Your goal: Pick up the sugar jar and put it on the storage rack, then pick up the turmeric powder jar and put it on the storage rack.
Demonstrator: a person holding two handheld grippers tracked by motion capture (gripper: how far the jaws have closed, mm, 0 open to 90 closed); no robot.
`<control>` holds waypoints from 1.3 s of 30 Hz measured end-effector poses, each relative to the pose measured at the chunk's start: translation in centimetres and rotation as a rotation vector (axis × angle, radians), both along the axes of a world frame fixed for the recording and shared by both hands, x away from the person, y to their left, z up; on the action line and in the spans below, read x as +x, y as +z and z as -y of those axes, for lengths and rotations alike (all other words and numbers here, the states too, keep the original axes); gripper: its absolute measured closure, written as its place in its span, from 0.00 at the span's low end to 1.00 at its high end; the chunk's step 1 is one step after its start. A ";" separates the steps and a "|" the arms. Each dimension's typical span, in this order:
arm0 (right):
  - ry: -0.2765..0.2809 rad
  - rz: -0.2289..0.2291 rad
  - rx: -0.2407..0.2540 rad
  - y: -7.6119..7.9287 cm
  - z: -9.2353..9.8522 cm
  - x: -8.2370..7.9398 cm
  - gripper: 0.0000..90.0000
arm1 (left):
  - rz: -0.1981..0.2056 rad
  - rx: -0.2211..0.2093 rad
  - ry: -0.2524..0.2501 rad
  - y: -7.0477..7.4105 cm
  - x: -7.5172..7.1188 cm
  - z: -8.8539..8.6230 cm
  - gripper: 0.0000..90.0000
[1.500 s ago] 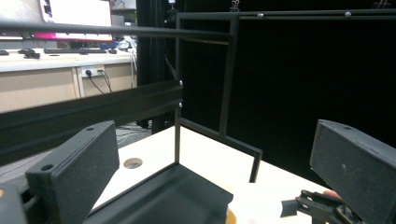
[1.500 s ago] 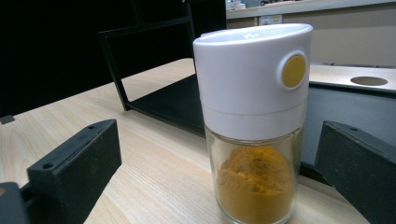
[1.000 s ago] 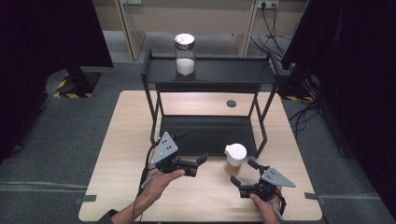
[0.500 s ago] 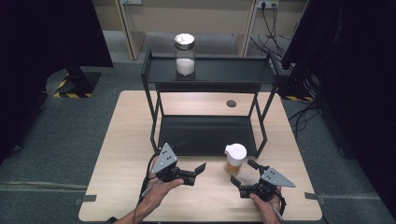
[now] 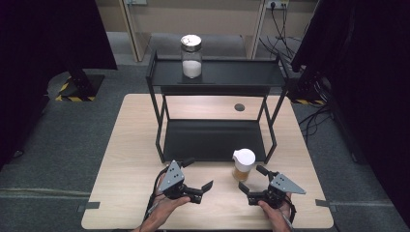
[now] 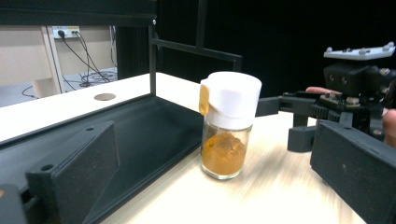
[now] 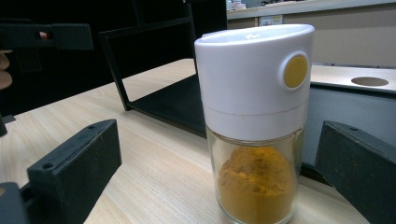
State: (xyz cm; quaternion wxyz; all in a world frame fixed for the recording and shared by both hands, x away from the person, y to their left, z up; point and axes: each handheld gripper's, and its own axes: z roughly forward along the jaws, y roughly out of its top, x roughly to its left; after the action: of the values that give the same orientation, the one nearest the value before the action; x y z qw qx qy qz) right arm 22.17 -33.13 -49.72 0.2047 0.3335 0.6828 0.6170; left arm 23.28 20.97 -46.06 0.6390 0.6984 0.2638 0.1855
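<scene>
A glass spice jar (image 5: pixel 242 164) with a white lid and orange powder stands on the table, just in front of the black rack's right front leg. My right gripper (image 5: pixel 245 192) is open close behind the jar on the near side. In the right gripper view the jar (image 7: pixel 254 126) rises between its spread jaws, touching neither. My left gripper (image 5: pixel 205 191) is open to the jar's left with nothing in it. In the left gripper view the jar (image 6: pixel 229 135) stands ahead, with the right gripper (image 6: pixel 345 93) beyond it.
A two-level black rack (image 5: pixel 217 77) stands at the back of the wooden table (image 5: pixel 125 159). A lidded jar of white powder (image 5: pixel 191 57) is on its top shelf. Its lower plate (image 5: pixel 212 140) is bare. A round hole (image 5: pixel 239 107) sits in the table behind it.
My left gripper has drawn back from the rack's front toward the near edge of the table. The right gripper and the spice jar have stayed put.
</scene>
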 end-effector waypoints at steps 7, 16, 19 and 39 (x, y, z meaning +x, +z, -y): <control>0.001 0.000 0.000 0.0 0.0 0.0 0.01 | -0.021 -0.007 -0.011 -1.5 -0.1 -0.3 0.01; 0.004 0.004 0.001 0.0 0.1 0.0 0.01 | -0.015 -0.013 -0.016 -2.2 -0.3 -0.9 0.01; 0.005 0.001 0.001 0.0 0.1 0.0 0.01 | -0.020 -0.016 -0.021 -2.5 -0.4 -1.0 0.01; 0.008 0.002 0.004 0.0 0.2 0.0 0.01 | -0.023 -0.027 -0.030 -3.1 -0.6 -1.3 0.01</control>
State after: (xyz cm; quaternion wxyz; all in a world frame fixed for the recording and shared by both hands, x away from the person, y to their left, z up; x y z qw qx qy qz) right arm 22.14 -33.30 -49.75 0.2024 0.3303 0.6826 0.6196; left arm 22.63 22.29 -49.16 0.6477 0.6958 0.2633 0.1642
